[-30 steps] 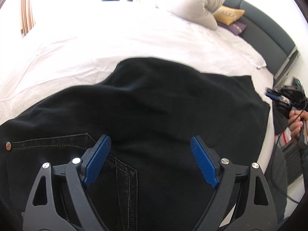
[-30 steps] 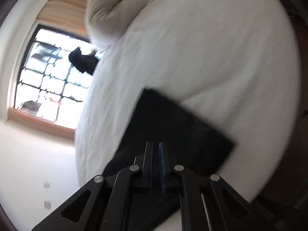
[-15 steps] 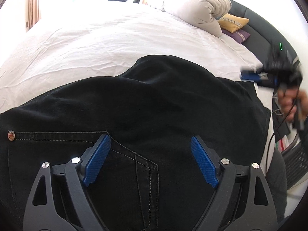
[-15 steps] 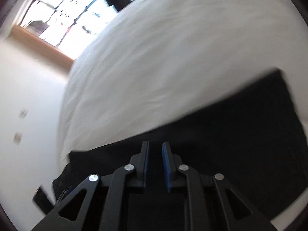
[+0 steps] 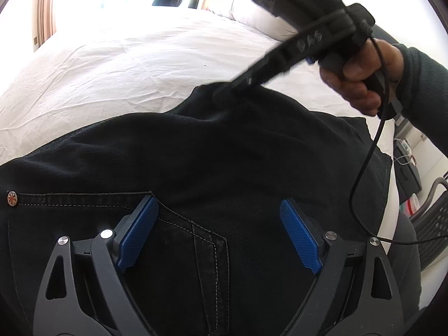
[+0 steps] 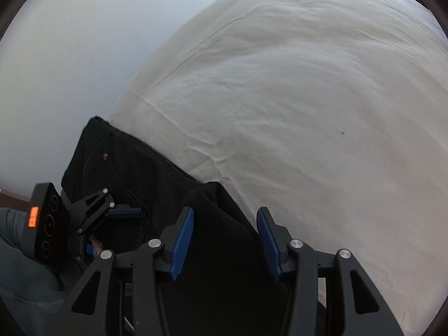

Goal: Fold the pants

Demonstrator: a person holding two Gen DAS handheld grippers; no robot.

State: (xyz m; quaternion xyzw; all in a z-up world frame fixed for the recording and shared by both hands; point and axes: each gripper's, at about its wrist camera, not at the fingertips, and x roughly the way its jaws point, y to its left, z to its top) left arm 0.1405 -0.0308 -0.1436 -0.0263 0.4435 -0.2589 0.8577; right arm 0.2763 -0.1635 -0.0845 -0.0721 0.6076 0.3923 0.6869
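Black pants [image 5: 224, 168] lie spread across the near edge of a bed covered by a white sheet [image 5: 126, 64]. The left gripper [image 5: 218, 229] hovers over the pocket stitching, jaws wide apart and holding nothing. The right gripper [image 6: 225, 240], jaws apart, straddles a raised fold at the pants' far edge.

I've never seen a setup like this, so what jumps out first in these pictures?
The black pants spread across the near side of a white bed. The left gripper, blue pads wide apart, hovers over the pocket stitching. The right gripper, also open, reaches over the pants' far edge.
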